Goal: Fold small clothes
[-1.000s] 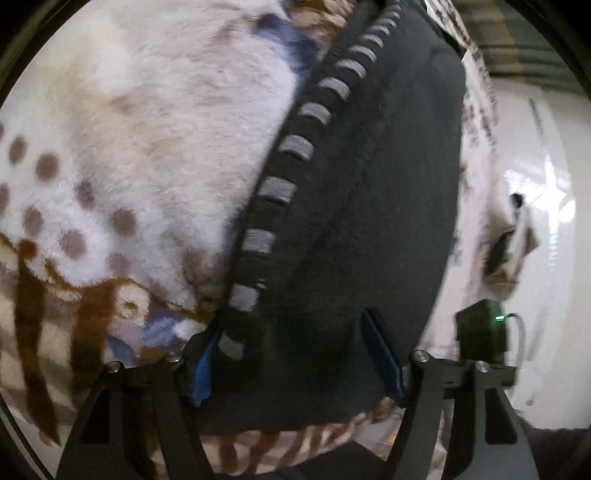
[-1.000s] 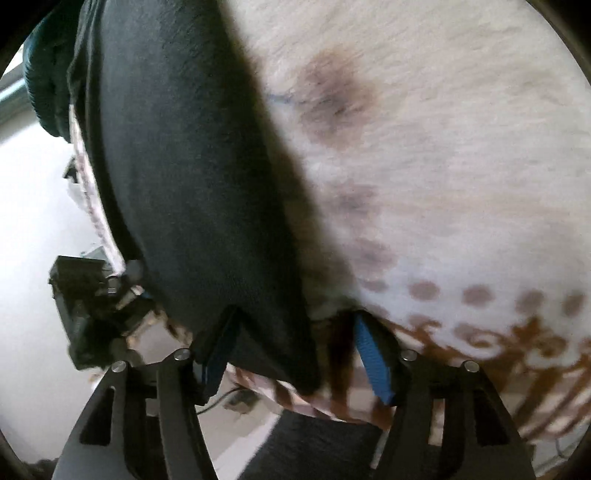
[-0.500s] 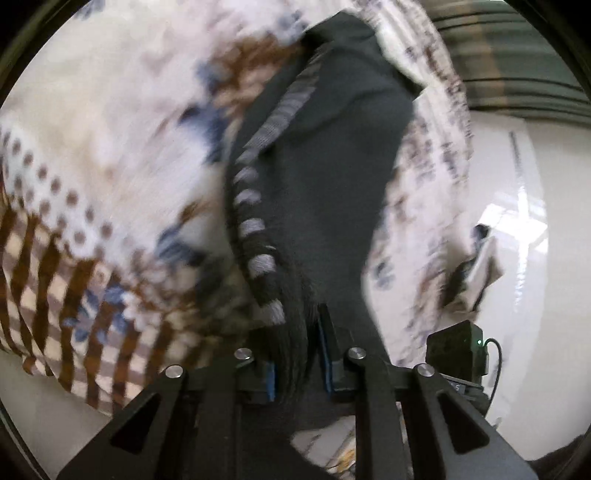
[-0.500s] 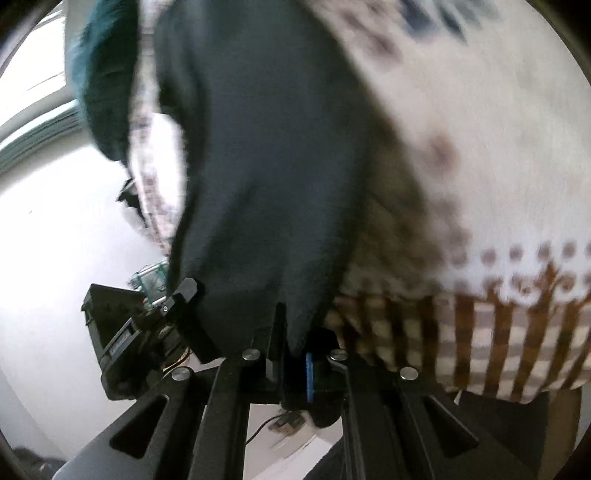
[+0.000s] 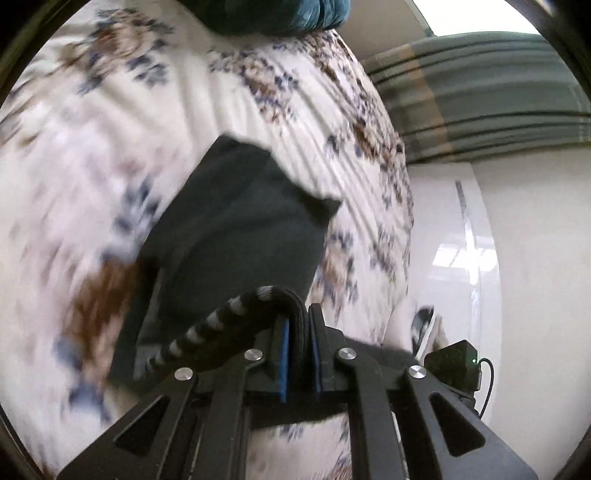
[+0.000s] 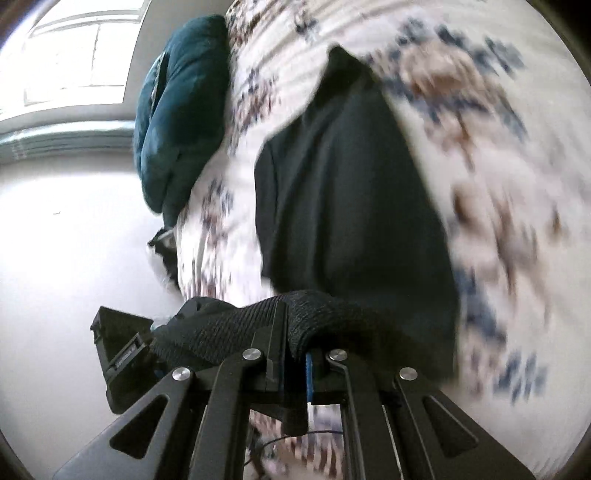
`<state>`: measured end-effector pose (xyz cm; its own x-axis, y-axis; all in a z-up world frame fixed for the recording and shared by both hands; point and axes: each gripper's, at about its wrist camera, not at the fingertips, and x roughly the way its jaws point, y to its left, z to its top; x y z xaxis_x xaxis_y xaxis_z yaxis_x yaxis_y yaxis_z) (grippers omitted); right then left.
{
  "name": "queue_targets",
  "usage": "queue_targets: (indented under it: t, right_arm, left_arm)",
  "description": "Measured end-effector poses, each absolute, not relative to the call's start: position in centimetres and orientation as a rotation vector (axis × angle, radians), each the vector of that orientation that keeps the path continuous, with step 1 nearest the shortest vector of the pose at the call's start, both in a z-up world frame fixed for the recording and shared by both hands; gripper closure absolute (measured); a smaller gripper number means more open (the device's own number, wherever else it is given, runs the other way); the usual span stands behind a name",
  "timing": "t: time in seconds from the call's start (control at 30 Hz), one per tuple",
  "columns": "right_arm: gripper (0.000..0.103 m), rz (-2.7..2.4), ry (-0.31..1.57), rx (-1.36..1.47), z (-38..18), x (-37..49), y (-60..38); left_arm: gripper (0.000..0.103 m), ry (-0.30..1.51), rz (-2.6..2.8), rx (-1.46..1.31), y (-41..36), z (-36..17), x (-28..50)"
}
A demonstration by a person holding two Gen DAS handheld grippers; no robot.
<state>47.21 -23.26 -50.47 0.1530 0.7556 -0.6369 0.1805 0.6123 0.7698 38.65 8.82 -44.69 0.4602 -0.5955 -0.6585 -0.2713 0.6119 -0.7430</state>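
Observation:
A small black garment [image 5: 236, 229] with a grey-striped waistband lies stretched over a patterned white blanket [image 5: 92, 147]. My left gripper [image 5: 299, 328] is shut on the striped waistband edge, lifted off the blanket. In the right wrist view the same black garment [image 6: 351, 192] hangs down from my right gripper [image 6: 295, 354], which is shut on the black ribbed waistband. The far end of the garment still rests on the blanket [image 6: 498, 166].
A teal cushion [image 6: 177, 122] lies at the head of the bed, also in the left wrist view [image 5: 273, 14]. A white glossy floor [image 5: 517, 258] runs beside the bed. A small black device [image 5: 454, 365] with a green light sits on the floor.
Both grippers closed on the waistband and pulled up and back from the blanket, lifting the near edge of the garment. More of the bed and room shows now.

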Motion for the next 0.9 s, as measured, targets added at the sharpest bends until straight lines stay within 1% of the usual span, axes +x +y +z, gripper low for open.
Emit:
queue_targets:
  t: [0.17,0.3,0.37,0.4,0.43,0.47,0.5,0.57,0.6,0.63,0.67,0.7,0.77,0.83,0.9]
  right_arm:
    - [0.096,0.396,1.369,0.874,-53.1,58.6,-21.7]
    - [0.096,0.311,1.414,0.942,-56.7,66.7,-20.7]
    - [0.087,0.292,1.426,0.978,-58.1,68.9,-20.8]
    - [0.081,0.284,1.424,1.005,-58.7,69.8,-21.0]
    - [0.053,0.281,1.407,1.033,-58.9,70.8,-21.4]
    - [0.037,0.28,1.39,1.036,-58.9,71.1,-21.7]
    - [0.036,0.28,1.375,1.023,-58.5,71.6,-22.0]
    - [0.035,0.314,1.36,0.954,-57.5,72.1,-22.2]
    - [0.035,0.324,1.361,0.896,-57.0,72.0,-22.3]
    - [0.032,0.341,1.362,0.824,-56.4,71.5,-22.3]
    - [0.026,0.359,1.365,0.757,-56.1,71.0,-22.3]
    - [0.023,0.373,1.377,0.699,-56.1,70.3,-22.3]
    - [0.011,0.411,1.399,0.611,-56.1,68.3,-22.2]
    - [0.006,0.452,1.43,0.53,-57.1,66.3,-22.2]
    - [0.006,0.485,1.481,0.472,-58.9,64.5,-22.1]
  left_arm:
    - [0.096,1.093,-0.226,-0.943,10.6,-47.9,48.7]
    - [0.096,1.117,-0.196,-0.957,11.9,-50.9,55.4]
    - [0.096,1.159,-0.2,-0.958,11.9,-52.7,58.6]
    - [0.091,1.182,-0.199,-0.952,11.8,-53.1,59.3]
    - [0.087,1.219,-0.2,-0.94,11.6,-53.7,60.1]
    - [0.074,1.239,-0.222,-0.941,11.4,-54.4,60.9]
    - [0.054,1.232,-0.241,-0.94,11.4,-54.5,61.1]
    - [0.033,1.208,-0.278,-0.93,11.6,-53.9,61.1]
    - [0.032,1.199,-0.293,-0.922,11.8,-53.5,60.9]
    - [0.032,1.18,-0.314,-0.898,12.0,-52.7,60.4]
    - [0.028,1.165,-0.323,-0.883,12.2,-52.0,59.7]
    - [0.027,1.144,-0.331,-0.87,12.5,-51.5,59.3]
    - [0.026,1.101,-0.343,-0.809,12.8,-50.5,57.0]
    - [0.026,1.101,-0.323,-0.765,13.0,-50.5,54.7]
    - [0.026,1.112,-0.296,-0.771,13.0,-50.7,51.1]
